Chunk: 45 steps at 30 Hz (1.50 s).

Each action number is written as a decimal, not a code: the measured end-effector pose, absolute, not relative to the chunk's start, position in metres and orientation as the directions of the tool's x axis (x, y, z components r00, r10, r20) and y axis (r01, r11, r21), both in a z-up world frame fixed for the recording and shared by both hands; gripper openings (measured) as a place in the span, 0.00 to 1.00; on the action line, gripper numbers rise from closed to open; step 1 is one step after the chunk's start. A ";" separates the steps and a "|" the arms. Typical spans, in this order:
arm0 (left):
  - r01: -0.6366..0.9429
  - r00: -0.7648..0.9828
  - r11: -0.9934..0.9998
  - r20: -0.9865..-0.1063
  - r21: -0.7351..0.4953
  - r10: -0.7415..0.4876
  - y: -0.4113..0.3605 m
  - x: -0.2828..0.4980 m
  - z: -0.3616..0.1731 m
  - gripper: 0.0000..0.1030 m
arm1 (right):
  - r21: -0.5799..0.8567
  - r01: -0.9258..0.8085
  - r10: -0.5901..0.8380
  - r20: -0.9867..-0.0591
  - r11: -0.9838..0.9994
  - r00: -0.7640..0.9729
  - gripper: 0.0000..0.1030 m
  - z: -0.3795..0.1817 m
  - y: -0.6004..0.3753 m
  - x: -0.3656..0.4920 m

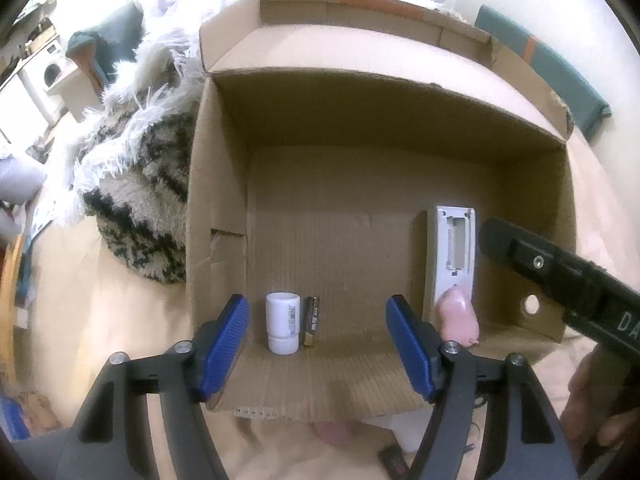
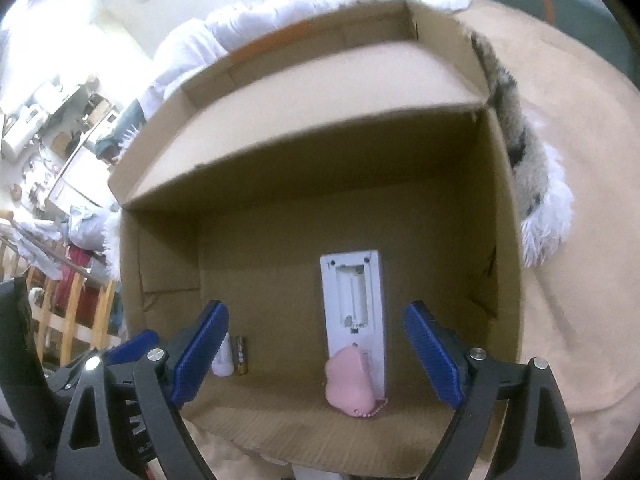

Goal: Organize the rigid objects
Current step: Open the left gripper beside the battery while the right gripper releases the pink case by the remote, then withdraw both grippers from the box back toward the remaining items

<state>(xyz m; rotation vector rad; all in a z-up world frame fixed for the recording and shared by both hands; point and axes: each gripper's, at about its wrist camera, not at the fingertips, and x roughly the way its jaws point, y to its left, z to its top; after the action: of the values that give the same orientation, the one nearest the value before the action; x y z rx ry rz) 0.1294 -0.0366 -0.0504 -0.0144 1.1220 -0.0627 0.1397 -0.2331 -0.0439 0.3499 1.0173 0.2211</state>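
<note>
An open cardboard box (image 1: 400,120) (image 2: 360,152) lies on a beige bed cover. On its floor lie a white cylinder (image 1: 282,323) (image 2: 224,360) and a small battery (image 1: 311,322) (image 2: 241,356) side by side. To the right lies a white remote (image 1: 452,252) (image 2: 354,312), back up with its battery bay bare, and a pink charm (image 1: 458,318) (image 2: 350,384) resting on its near end. My left gripper (image 1: 318,340) hangs open above the cylinder and battery, holding nothing. My right gripper (image 2: 316,356) stands open over the remote and charm, touching neither.
A shaggy white and dark patterned throw (image 1: 136,168) (image 2: 532,184) lies against the box's outer wall. A teal cushion (image 1: 548,68) sits beyond the box. A small dark object (image 1: 394,460) and a pink item (image 1: 334,434) lie on the cover by the box's near flap.
</note>
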 end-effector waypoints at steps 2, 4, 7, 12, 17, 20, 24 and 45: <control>0.042 0.438 0.998 -0.897 -0.042 -0.056 -0.035 0.125 -0.046 0.66 | 0.377 -0.016 0.330 -0.786 0.926 0.523 0.92 -0.040 -0.234 0.135; 0.045 0.445 0.998 -0.894 -0.035 -0.052 -0.035 0.121 -0.045 0.66 | 0.373 0.001 0.314 -0.783 0.928 0.538 0.92 -0.038 -0.238 0.130; 0.043 0.466 0.999 -0.884 -0.012 -0.031 -0.031 0.112 -0.040 0.66 | 0.351 0.025 0.280 -0.785 0.936 0.552 0.92 -0.035 -0.243 0.120; 0.017 0.480 0.999 -0.876 -0.046 -0.049 -0.019 0.096 -0.033 0.66 | 0.287 0.019 0.223 -0.784 0.958 0.579 0.92 -0.023 -0.244 0.105; -0.002 0.479 0.999 -0.877 -0.051 -0.044 -0.010 0.077 -0.034 0.66 | 0.238 0.049 0.172 -0.814 0.970 0.555 0.92 -0.026 -0.247 0.084; -0.023 0.476 0.998 -0.878 -0.059 -0.041 -0.003 0.066 -0.035 0.66 | 0.225 0.060 0.156 -0.821 0.973 0.549 0.92 -0.027 -0.247 0.068; -0.039 0.469 0.998 -0.883 -0.051 -0.026 0.003 0.054 -0.038 0.66 | 0.227 0.064 0.157 -0.825 0.972 0.544 0.92 -0.027 -0.246 0.049; -0.179 0.247 0.970 -0.962 -0.164 -0.117 0.026 0.058 -0.109 0.44 | 0.405 0.097 0.337 -0.852 0.909 0.401 0.92 -0.070 -0.239 0.010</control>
<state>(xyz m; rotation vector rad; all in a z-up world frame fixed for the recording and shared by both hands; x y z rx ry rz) 0.0579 0.0257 -0.1087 -0.2610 1.3255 0.0427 0.0103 -0.2395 -0.0700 0.4269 1.1582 0.1581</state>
